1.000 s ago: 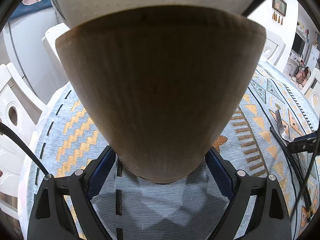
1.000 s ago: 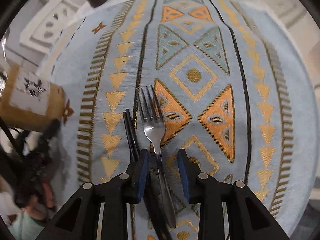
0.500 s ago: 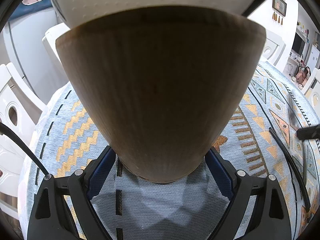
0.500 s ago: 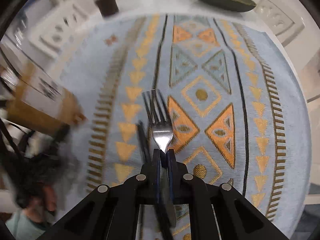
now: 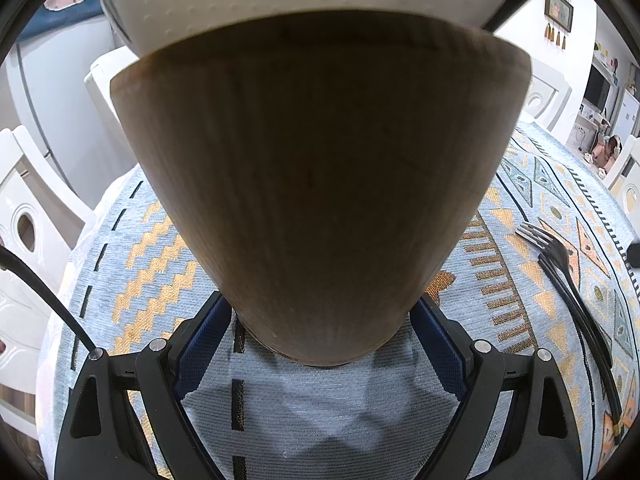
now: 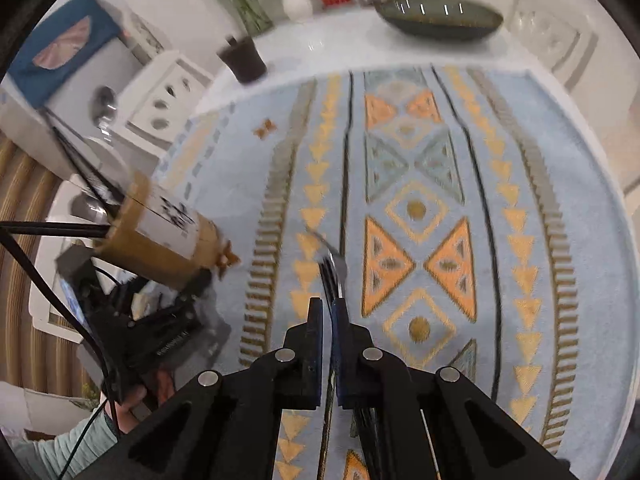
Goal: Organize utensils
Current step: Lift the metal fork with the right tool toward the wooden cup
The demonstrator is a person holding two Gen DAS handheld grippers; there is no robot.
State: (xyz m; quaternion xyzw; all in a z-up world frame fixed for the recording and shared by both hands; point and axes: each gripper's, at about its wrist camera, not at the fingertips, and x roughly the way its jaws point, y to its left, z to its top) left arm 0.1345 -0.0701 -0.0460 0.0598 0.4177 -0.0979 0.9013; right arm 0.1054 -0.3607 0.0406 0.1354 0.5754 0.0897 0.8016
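Open patterned tablecloth (image 6: 520, 168) is seen ahead and right; leftward passage is blocked — tilted wooden holder (image 6: 160, 236) — black cup (image 6: 244, 58) beyond.

A patterned cloth (image 6: 440, 160) covers the table (image 6: 320, 52), bearing a dark dish (image 6: 440, 20) and, seemingly, a cup (image 6: 242, 60).

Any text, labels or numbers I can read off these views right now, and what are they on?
None is readable.
Black marking on the white band of the wooden utensil holder: blurred.
White lettering on the body of the left gripper, right wrist view: too small, blurred.
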